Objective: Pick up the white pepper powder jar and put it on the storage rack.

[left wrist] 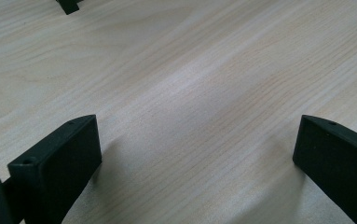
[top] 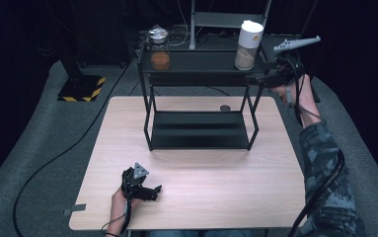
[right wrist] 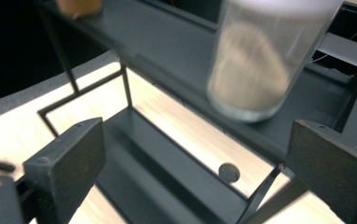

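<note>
The right gripper (top: 265,78), jaws spread and empty, is held just beside the white-lidded jar (top: 248,45) standing upright at the right end of the rack's top shelf (top: 201,61), while the left gripper (top: 142,190), likewise spread, is rested near the desk's (top: 201,168) front edge, well apart

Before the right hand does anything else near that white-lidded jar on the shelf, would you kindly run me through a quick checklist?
1. Right gripper jaws apart, nothing between them: ok.
2. White-lidded jar upright on the rack's top shelf: ok.
3. Jar free of the pads: ok, it stands beyond them.
4. Glass jar upright at the shelf's left end, apart from the other: ok.
5. Left gripper open, low over bare table: ok.
6. Lid seated firmly: cannot tell.
</note>
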The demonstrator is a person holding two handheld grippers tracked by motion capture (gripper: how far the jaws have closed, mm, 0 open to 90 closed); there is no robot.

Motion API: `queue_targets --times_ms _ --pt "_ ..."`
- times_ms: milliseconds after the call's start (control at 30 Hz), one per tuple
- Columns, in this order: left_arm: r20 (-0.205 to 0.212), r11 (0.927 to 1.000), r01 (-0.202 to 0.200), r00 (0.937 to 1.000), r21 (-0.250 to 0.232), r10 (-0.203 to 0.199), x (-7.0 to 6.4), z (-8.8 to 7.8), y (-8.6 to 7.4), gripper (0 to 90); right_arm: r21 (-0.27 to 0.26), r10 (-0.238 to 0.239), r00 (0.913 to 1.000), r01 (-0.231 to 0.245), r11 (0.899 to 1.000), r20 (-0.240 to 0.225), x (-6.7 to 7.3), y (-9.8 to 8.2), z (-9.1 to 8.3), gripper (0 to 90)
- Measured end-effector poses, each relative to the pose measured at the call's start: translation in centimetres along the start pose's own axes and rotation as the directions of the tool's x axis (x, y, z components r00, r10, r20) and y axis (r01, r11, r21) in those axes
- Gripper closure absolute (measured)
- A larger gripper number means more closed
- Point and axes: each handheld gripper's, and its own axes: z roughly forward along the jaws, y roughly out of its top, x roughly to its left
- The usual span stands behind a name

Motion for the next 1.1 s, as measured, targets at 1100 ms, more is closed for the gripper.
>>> queue_targets --times_ms 1100 --pt "-0.007 1.0 0.007 1.0 -0.001 -0.007 -0.1 0.0 0.0 0.4 0.21 0.123 0.9908 -0.133 0.969 0.057 9.2 -29.4 3.9 0.0"
